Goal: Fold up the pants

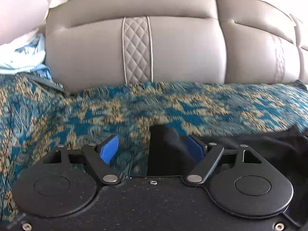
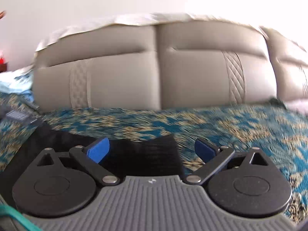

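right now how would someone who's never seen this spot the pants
Start at the grey padded headboard, then drop to the teal and gold patterned bedspread in front of it. The pants are the plain black cloth lying on that bedspread near both grippers, the only dark, unpatterned fabric there.
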Demonstrator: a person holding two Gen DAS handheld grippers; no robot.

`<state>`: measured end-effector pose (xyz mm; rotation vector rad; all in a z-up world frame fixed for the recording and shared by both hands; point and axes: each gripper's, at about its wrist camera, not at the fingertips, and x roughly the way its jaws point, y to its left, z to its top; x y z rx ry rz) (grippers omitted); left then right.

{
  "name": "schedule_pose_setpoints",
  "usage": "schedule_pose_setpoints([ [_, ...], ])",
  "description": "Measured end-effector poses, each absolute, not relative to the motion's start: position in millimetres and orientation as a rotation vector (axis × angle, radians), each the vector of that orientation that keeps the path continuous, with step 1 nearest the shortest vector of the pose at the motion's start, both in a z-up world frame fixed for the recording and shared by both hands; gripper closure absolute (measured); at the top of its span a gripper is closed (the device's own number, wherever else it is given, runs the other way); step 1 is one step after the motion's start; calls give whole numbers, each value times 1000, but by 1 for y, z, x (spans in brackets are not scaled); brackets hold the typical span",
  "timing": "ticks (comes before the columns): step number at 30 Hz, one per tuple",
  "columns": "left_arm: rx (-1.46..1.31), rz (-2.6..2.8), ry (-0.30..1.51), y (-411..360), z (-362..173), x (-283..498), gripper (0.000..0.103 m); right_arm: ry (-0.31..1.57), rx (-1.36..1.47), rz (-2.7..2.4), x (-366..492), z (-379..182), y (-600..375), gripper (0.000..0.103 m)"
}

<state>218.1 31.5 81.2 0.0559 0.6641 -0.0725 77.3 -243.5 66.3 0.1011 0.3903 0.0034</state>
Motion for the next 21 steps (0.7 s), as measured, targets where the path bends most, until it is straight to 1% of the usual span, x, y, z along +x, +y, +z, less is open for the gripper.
schedule_pose_setpoints([
  [5,-17,-148,743,47,74,200,26,580,82,73,112,62,-267,0],
  [12,-98,-186,808,56,57,203,26,676,140,195,138,59,-286,0],
  [14,-130,-213,815,57,52,207,34,705,185,218,146,54,-291,0],
  [17,-153,-228,804,57,49,211,34,767,246,253,157,45,-297,1],
  [21,-154,-239,796,52,47,221,34,755,124,279,159,41,-285,5],
])
